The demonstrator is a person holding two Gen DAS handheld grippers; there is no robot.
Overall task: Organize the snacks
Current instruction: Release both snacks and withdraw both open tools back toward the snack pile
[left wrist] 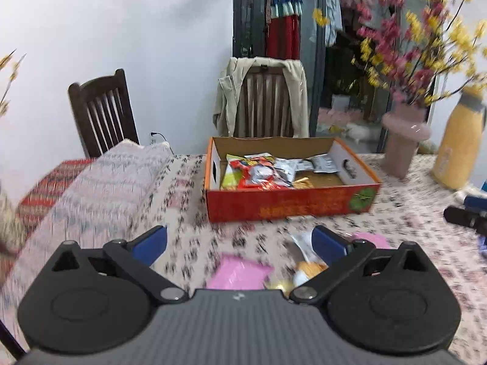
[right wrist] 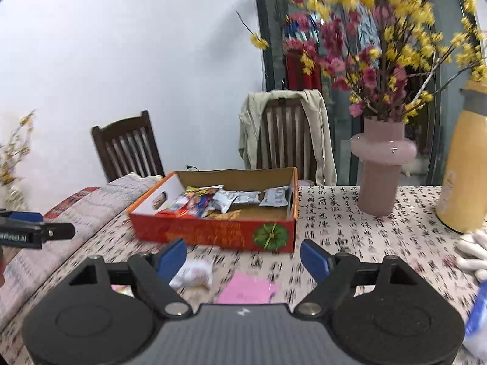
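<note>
An open red cardboard box [left wrist: 289,203] stands on the table and holds several snack packets [left wrist: 261,170]; it also shows in the right wrist view [right wrist: 213,231]. My left gripper [left wrist: 240,241] is open and empty above loose snacks: a pink packet [left wrist: 237,273] and a clear packet with orange contents [left wrist: 307,264]. My right gripper [right wrist: 243,257] is open and empty above a pink packet [right wrist: 246,289] and a white packet [right wrist: 194,273]. The left gripper's tip [right wrist: 33,232] shows at the right wrist view's left edge.
A pink vase with flowers [right wrist: 382,167] and a yellow bottle [right wrist: 462,170] stand at the right of the table. A folded blanket [left wrist: 100,188] lies at the left. Two wooden chairs [left wrist: 103,112] stand behind the table, one with a jacket [left wrist: 264,94]. White gloves [right wrist: 471,252] lie far right.
</note>
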